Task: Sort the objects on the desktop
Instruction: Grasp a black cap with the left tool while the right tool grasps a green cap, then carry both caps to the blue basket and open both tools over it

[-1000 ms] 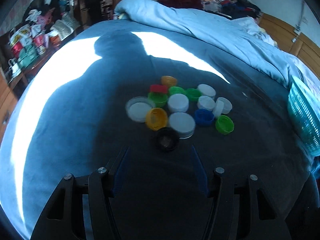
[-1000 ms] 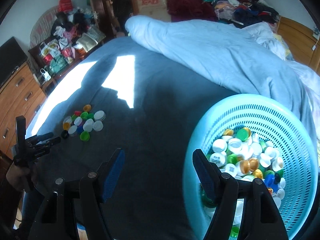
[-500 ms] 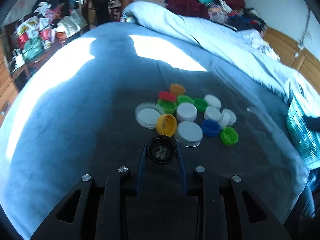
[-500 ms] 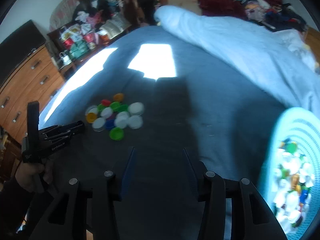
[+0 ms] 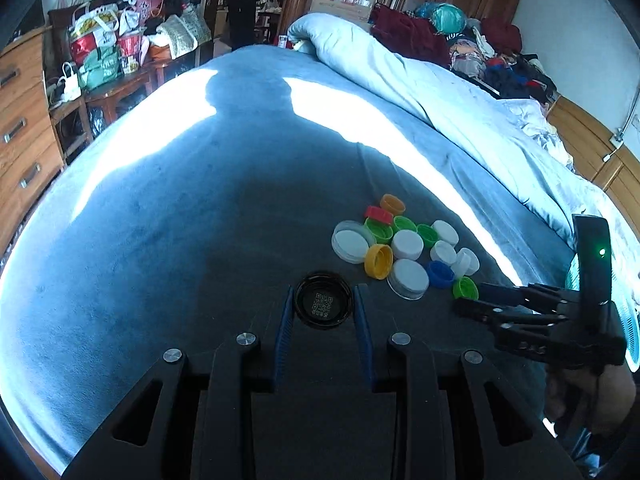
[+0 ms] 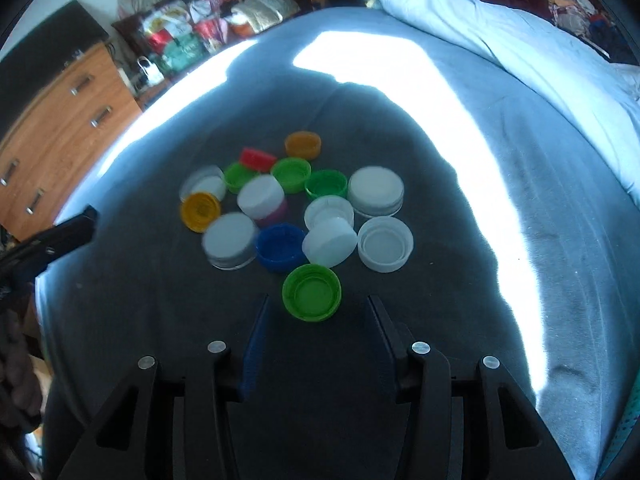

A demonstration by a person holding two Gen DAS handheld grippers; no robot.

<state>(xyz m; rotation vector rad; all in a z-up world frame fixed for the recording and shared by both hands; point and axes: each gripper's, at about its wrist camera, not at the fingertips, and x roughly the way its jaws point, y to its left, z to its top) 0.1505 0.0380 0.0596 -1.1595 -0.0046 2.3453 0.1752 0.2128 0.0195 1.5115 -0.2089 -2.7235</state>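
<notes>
Left gripper [image 5: 323, 300] now pinches the black cap [image 5: 323, 299]: a second back that cap lay on the bedspread ahead of spread jaws, at the near edge of the pile, now it sits clamped between the two blue pads, open side up, code sticker showing inside. The cap is clear of the cap pile [image 5: 404, 246], which lies ahead and to the right of the left gripper instead of straight in front. So one pick is done, and the cap looks ready to be carried to the basket [image 5: 628, 320], only a sliver of which shows at the far right behind the other gripper.

Right gripper [image 6: 316, 304] has changed too: a second ago it hung over the basket of caps, jaws wide; now it is down at the pile with jaws narrowed partway but spread, nothing pinched. The green cap [image 6: 312, 292] lies just ahead between the fingertips, open side up, pads not touching it. It is the nearest cap, with the blue cap [image 6: 280, 247] and white ones just beyond it. Likely next pick: push forward a bit, then close on the green one. About a dozen caps remain on the bedspread [image 6: 400, 120], so sorting is well short of done.
</notes>
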